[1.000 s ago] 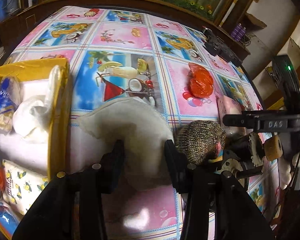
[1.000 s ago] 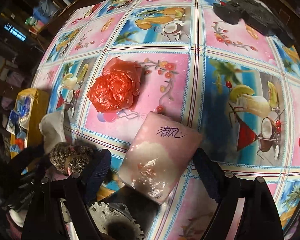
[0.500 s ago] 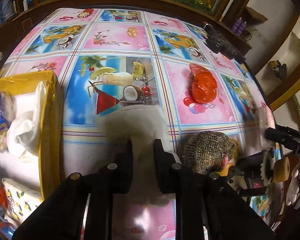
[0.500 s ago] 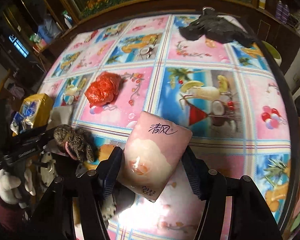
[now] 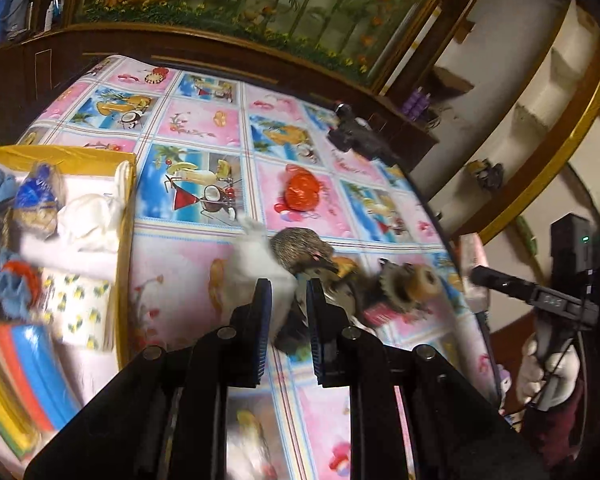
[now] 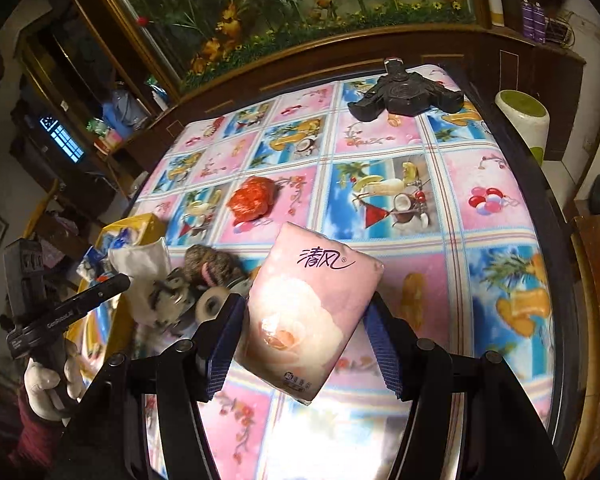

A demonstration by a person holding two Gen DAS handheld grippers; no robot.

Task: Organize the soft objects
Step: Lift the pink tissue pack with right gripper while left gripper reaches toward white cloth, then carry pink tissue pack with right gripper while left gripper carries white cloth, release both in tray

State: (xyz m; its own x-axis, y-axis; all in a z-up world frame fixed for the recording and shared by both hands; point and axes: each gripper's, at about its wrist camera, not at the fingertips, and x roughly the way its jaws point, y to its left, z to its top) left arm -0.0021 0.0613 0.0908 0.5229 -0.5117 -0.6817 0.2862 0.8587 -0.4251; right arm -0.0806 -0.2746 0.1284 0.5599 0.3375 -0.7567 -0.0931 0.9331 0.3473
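Two hand-held grippers at work over a table (image 6: 496, 216) covered in a patterned cloth. The left gripper (image 5: 286, 292) had its jaws drawn narrow, pinching a limp white cloth (image 5: 256, 264) that rose from between them and appeared lifted clear of the table; just to its right lay a knitted hat (image 5: 300, 248) and, beyond it, a red plastic bag (image 5: 302, 194). The right gripper (image 6: 306, 332) held a pink tissue pack (image 6: 310, 308) across its width, jaws set moderately wide against its two long sides, the pack tilted and raised above the table. A yellow box (image 5: 124, 216) at the table's left edge already contained tissue packs, a white cloth and blue items. The step in hand was judged to be carrying both soft items to the box. To do it well, the cloth's hanging end should clear the box wall before release, and the grip on the slippery pack should stay firm without crushing it.
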